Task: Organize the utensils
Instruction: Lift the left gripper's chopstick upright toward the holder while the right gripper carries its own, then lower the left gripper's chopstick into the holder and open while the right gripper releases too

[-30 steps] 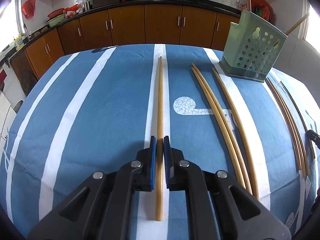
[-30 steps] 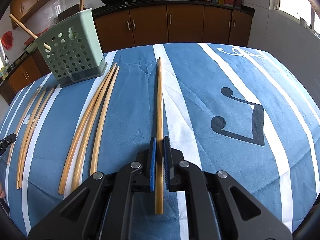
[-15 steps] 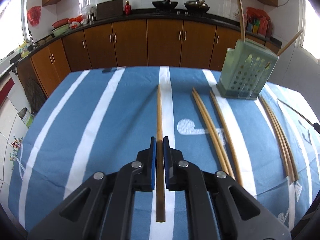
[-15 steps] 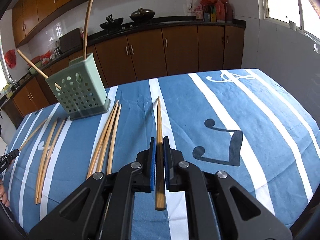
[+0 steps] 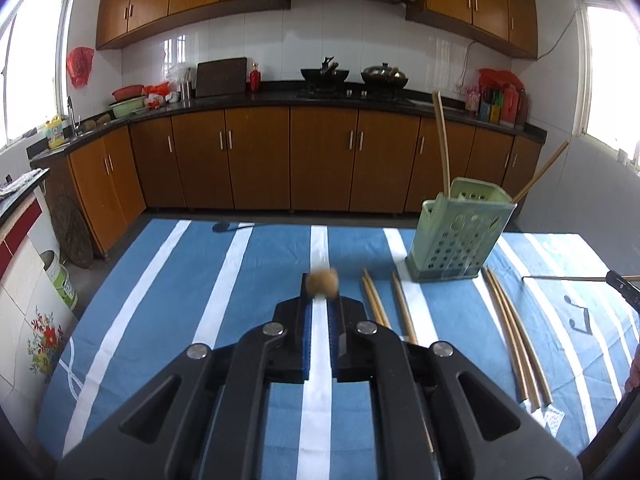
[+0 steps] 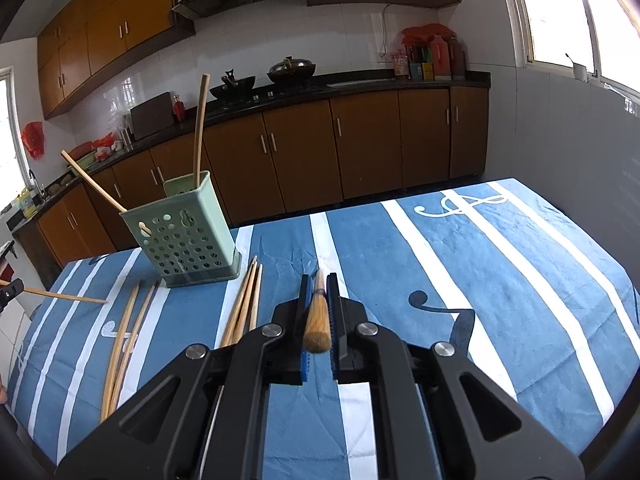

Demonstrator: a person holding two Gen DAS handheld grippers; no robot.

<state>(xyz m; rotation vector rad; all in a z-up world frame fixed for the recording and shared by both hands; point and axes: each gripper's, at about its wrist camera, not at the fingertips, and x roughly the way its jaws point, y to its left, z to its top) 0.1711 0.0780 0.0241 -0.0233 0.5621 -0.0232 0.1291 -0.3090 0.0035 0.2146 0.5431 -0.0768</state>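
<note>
Left wrist view: the left tool (image 5: 320,292) is closed on one chopstick (image 5: 322,279), seen end-on and blurred, raised over the bench (image 5: 168,300). In the right wrist view the right tool (image 6: 318,292) is likewise clamped on a chopstick (image 6: 317,320). The carrying step is judged to be in hand; next, each stick must be tipped upright over the green holder (image 6: 182,236), where two already stand. Loose sticks (image 5: 516,344) remain.

Utensil holder (image 5: 460,236) on tablecloth (image 5: 248,276); loose chopsticks (image 5: 516,336) before it; two chopsticks (image 5: 442,148) inside.
</note>
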